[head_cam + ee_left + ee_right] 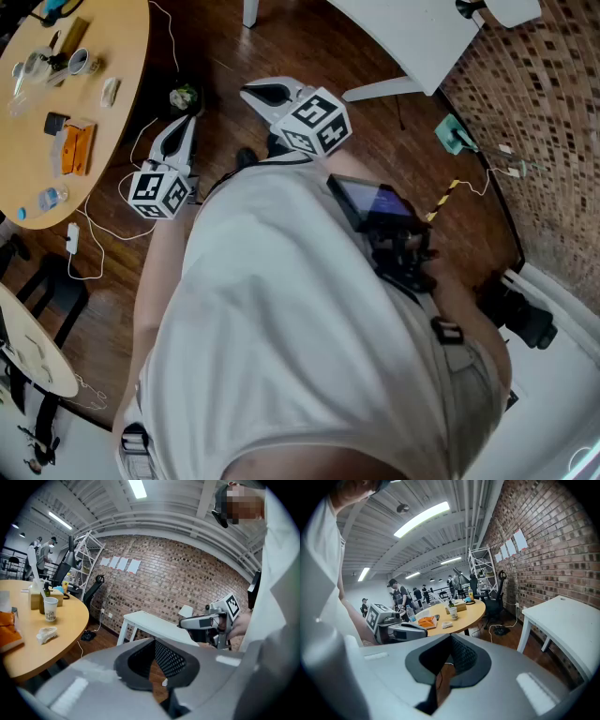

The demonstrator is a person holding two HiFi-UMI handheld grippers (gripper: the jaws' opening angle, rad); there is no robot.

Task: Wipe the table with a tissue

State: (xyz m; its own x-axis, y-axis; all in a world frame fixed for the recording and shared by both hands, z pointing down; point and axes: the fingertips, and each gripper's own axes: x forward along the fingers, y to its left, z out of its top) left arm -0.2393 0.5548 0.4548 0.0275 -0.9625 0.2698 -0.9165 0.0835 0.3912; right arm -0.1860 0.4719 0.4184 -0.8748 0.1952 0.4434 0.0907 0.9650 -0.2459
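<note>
Both my left hand-held gripper (185, 122) and right hand-held gripper (249, 92) are clenched empty over wood floor (216, 52), crumpled white tissue (110, 91) on the bench (117, 37).

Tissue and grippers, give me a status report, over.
Left gripper shut, empty. Right gripper shut, empty. Tissue lies crumpled on round table, untouched. Cup and orange pack near it.
</note>
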